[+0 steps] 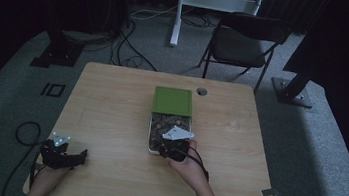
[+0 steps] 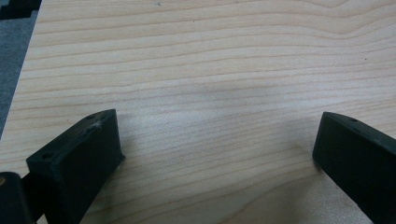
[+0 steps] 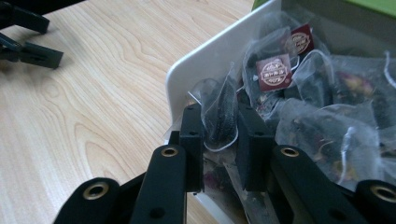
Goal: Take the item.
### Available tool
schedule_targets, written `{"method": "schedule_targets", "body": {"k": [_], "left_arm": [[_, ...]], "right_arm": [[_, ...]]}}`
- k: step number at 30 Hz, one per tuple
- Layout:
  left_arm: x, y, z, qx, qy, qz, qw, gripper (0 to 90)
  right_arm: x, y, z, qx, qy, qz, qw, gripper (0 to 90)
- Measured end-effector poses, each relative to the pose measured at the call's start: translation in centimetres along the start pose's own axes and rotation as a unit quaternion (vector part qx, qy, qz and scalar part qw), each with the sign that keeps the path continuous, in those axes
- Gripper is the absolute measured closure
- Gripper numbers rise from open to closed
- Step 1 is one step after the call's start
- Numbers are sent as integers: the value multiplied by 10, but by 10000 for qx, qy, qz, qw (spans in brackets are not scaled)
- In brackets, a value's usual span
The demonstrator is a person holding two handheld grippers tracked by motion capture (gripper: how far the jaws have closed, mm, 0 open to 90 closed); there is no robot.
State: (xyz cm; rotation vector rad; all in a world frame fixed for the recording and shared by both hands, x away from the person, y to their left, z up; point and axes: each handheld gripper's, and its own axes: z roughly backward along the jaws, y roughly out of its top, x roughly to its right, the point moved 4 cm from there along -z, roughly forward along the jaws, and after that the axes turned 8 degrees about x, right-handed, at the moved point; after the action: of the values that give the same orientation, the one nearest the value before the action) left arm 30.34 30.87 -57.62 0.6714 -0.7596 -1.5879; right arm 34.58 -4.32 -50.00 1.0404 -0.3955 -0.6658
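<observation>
A white box [image 1: 150,136] stands open at the table's middle, with its green lid [image 1: 173,101] lying just behind it. The box [image 3: 205,60] is packed with several clear tea bags that carry dark red tags [image 3: 274,72]. My right gripper [image 1: 170,145] reaches into the near end of the box. Its jaws [image 3: 219,115] are shut on one upright tea bag [image 3: 217,99] next to the white wall. My left gripper [image 1: 78,158] rests near the table's front left corner, open [image 2: 217,135], with bare wood between its jaws.
The wooden table [image 1: 110,115] has a cable hole [image 1: 202,91] at the back, and a faint clear glass [image 1: 238,120] stands right of the box. A folding chair [image 1: 242,41] and a white stand [image 1: 178,13] are on the carpet beyond.
</observation>
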Motion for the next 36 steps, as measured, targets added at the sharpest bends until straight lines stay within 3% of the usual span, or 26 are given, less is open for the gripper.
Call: {"method": "schedule_targets", "body": {"k": [4,18,36], "left_arm": [[0,0,0,0,0,-1,10000,17],[0,0,0,8,2,10,10000,17],[0,0,0,1,0,7,10000,16]], "right_arm": [[0,5,6,45,97,-61,9999,752],[11,25,25,301,37,-161,9994,755],[34,39,50,590,-228,-234,9977,757]]}}
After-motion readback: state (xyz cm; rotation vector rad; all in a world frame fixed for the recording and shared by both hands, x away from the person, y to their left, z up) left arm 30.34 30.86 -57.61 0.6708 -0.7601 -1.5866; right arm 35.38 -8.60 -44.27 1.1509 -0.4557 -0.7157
